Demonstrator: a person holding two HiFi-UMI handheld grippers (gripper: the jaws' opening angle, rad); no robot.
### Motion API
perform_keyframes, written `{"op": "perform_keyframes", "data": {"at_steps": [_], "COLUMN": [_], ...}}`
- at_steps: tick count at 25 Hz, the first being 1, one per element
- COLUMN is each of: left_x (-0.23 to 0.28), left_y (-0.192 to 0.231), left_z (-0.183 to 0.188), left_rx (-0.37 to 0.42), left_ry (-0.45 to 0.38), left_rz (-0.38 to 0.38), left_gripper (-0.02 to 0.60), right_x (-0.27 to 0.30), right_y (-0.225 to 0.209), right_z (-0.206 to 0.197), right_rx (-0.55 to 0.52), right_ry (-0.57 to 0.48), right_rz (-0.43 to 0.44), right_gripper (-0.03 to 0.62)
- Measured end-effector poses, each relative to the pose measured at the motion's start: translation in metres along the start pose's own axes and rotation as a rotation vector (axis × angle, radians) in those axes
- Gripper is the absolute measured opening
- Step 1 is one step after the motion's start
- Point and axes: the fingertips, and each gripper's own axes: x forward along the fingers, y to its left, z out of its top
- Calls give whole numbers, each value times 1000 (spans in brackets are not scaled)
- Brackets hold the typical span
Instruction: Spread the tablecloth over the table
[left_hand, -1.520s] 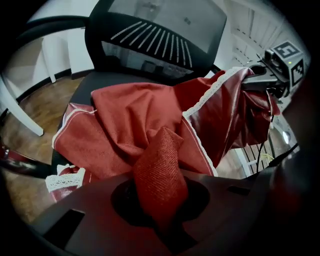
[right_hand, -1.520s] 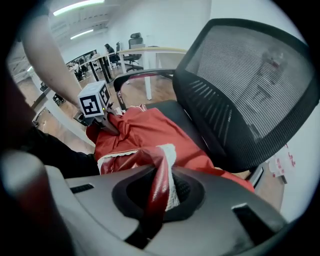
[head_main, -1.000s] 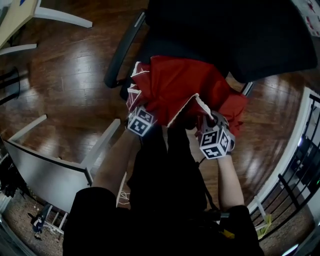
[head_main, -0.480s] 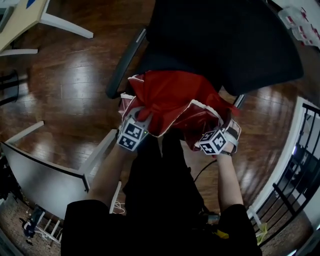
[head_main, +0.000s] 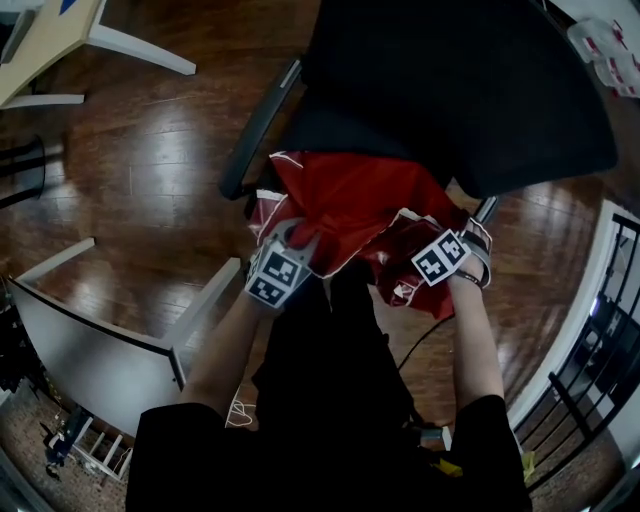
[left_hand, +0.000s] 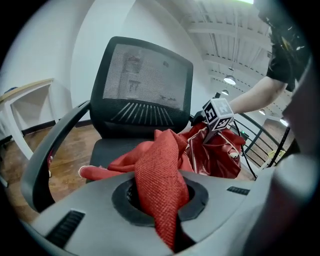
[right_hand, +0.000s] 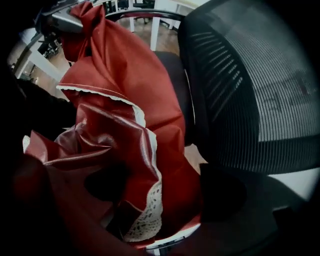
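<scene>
The red tablecloth (head_main: 345, 195) is not on any table yet. It lies bunched on the seat of a black office chair (head_main: 460, 90), heaped toward the seat's front edge and spilling over its front right corner. The step in hand looks like gathering it off the chair and finding its edges. The left gripper (head_main: 292, 238) is clenched on a thick fold of the woven red cloth, which runs out from between its jaws to the heap. The right gripper (head_main: 415, 272) points steeply down at that front right corner. Its jaws have just been opening and now stand spread wide, with a shiny fold and the white lace hem (right_hand: 145, 212) lying loose between them, not pinched. The next move, I judge, calls for the right gripper to close on that hem, well apart from the left's hold, so that both can lift the cloth, draw it open and carry it to the white table (head_main: 95, 345) at the person's left.
</scene>
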Motion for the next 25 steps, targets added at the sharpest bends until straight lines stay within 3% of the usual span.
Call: {"op": "perform_keyframes", "data": {"at_steps": [4, 6, 9, 12, 15, 19, 21, 25], "left_x": [6, 7, 5, -5, -20, -53, -75, -127], "left_y": [-2, -3, -4, -5, 0, -3, -6, -14], "left_z": [3, 5, 4, 0, 0, 12, 21, 35], "left_rx": [-10, -11, -13, -41, -137, -293, -329, -341], "left_ry": [4, 4, 5, -8, -58, -176, -239, -355], "left_rz": [-3, -2, 6, 25, 51, 81, 121, 224], "left_gripper": [31, 31, 31, 31, 31, 31, 31, 31], "right_x": [-8, -12, -22, -38, -48, -102, -130, -182], "right_y": [4, 9, 23, 51, 77, 87, 84, 83], "right_z": [1, 2, 4, 7, 14, 49, 64, 78], "right_rx": [-59, -80, -44, 86, 253, 428, 423, 311], "right_ry": [11, -12, -65, -192, -349, -547, -634, -748], "right_rz": [2, -2, 48, 167, 335, 642, 699, 665], "right_gripper": [158, 39, 17, 15, 15, 14, 14, 14]}}
